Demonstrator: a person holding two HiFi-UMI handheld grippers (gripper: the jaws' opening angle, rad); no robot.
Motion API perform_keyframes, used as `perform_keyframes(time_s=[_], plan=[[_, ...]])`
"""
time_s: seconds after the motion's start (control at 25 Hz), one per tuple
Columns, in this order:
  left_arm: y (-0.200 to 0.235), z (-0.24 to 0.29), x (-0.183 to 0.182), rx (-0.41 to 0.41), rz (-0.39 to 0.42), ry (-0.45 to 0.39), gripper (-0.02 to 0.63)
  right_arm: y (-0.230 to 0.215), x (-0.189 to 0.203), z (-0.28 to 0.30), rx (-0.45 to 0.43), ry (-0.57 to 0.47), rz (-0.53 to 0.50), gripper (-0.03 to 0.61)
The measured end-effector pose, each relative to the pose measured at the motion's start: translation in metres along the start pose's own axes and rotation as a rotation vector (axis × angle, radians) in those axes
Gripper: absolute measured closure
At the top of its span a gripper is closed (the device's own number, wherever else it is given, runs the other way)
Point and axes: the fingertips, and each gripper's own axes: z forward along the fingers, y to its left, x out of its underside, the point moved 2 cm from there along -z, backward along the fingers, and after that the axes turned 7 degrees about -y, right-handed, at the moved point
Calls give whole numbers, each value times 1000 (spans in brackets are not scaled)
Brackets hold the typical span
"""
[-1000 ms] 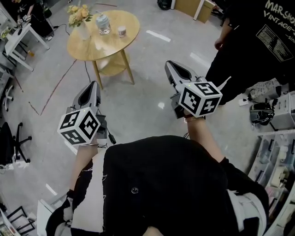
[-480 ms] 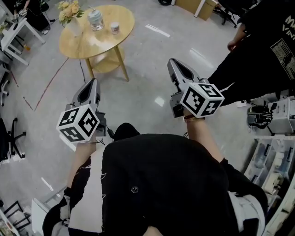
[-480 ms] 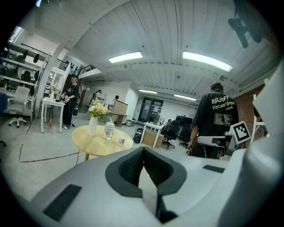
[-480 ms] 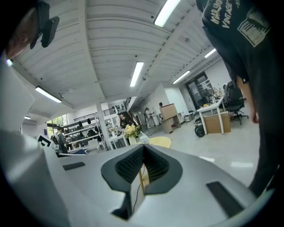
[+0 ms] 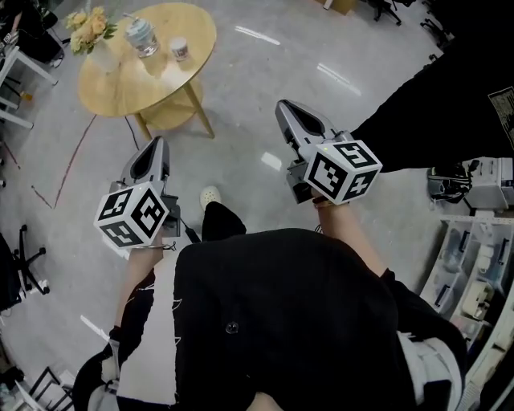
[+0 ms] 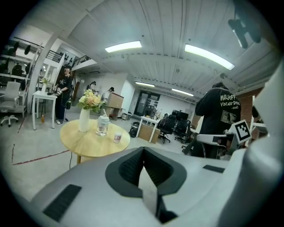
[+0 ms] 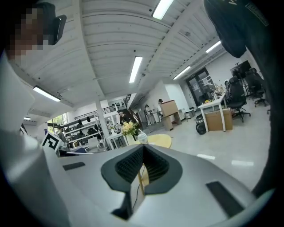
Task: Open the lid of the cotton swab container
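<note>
Grey office floor point(image 5: 241, 88), round wood table point(image 5: 120, 80) well ahead: approach step, left gripper point(image 5: 157, 144) & right gripper point(image 5: 285, 108) both w/ jaws clenched, empty; cotton swab container point(image 5: 178, 49), prob. the small tub, on the table beside a jar point(image 5: 140, 36); next: reach table, unclench jaws.

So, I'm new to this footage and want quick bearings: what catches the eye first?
The left gripper and right gripper, jaws shut and empty, fill the middle of the head view with their marker cubes. At upper left, a round yellow table carries flowers, a clear jar and a small cup.
</note>
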Motion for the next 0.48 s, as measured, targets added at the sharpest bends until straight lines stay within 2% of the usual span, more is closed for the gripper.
perform_keyframes(time_s=[0.32,0.48], plan=[[41,62,-38,50,22,29,603,-10,-13,65,49,-2,9,574],[63,86,-59,85,28,25,603,-12,-17,96,102,10,24,574]])
